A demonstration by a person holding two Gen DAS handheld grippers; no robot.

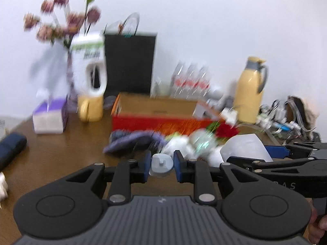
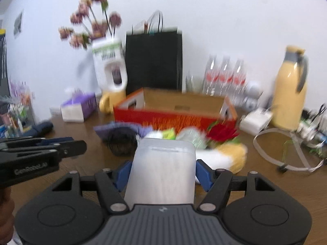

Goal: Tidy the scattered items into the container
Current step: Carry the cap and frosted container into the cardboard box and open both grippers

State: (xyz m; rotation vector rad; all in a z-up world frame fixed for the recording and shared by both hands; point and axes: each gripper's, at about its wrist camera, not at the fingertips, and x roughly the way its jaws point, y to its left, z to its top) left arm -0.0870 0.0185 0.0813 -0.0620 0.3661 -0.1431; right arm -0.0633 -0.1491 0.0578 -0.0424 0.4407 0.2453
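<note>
An open red and orange cardboard box (image 1: 155,122) (image 2: 173,118) stands at mid table. A pile lies in front of it: a purple cloth (image 1: 132,140) (image 2: 114,128), white and green packets (image 1: 190,145) (image 2: 190,136), a red flower (image 1: 226,130) (image 2: 222,132) and a yellow and white plush (image 2: 226,157). My left gripper (image 1: 161,164) is shut on a small grey-white capped piece (image 1: 161,164) above the table. My right gripper (image 2: 162,169) is shut on a frosted white box (image 2: 163,169); it also shows in the left wrist view (image 1: 245,148).
A tissue box (image 1: 50,118), yellow mug (image 1: 91,108), white jug (image 1: 90,65), black paper bag (image 1: 130,61), water bottles (image 1: 190,79) and a yellow flask (image 1: 250,89) stand at the back. Cables (image 2: 286,143) and a white charger (image 2: 255,120) lie right. A dark umbrella (image 1: 10,147) lies left.
</note>
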